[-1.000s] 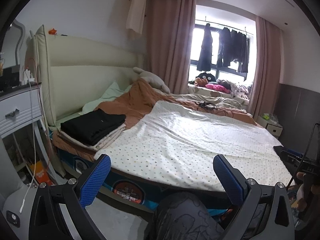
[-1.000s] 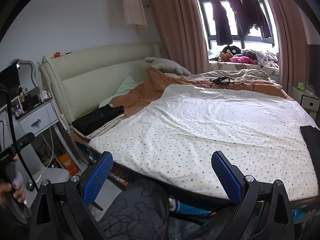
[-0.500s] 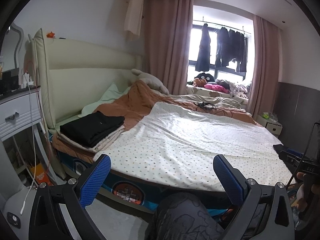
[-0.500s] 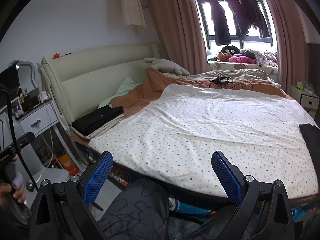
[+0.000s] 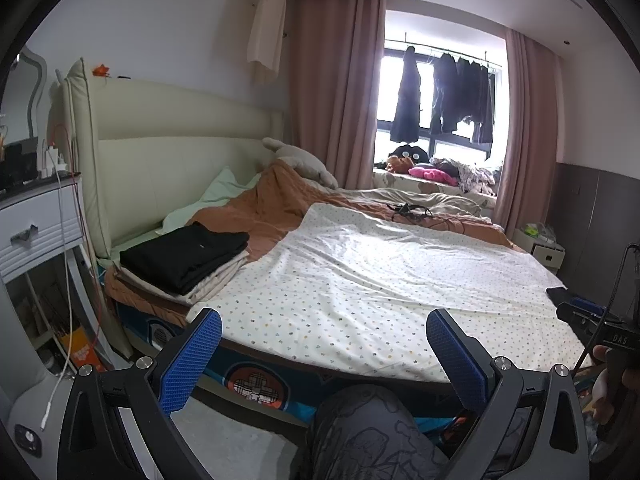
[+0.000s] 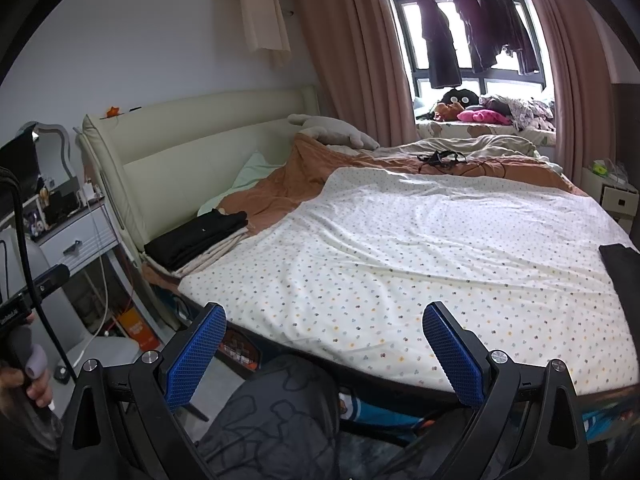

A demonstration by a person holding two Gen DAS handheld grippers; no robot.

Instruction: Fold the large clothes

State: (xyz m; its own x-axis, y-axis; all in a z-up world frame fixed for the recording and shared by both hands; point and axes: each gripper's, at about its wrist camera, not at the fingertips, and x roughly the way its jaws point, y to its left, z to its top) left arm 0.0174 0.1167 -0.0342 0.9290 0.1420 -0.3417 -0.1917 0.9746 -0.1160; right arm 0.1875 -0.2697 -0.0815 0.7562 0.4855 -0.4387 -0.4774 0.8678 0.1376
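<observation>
Both sets of jaws are standing wide apart, gripping nothing. The dark garment (image 6: 622, 276) is lying on the bed (image 6: 400, 280), far right of the right gripper (image 6: 324, 356) — reaching blind risks snagging the dotted sheet (image 5: 360, 292) instead.

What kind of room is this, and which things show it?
Most likely a home bedroom. A large bed with a padded cream headboard fills the room, a stack of folded clothes lies on it, and dark garments hang on a rail at the curtained window.
</observation>
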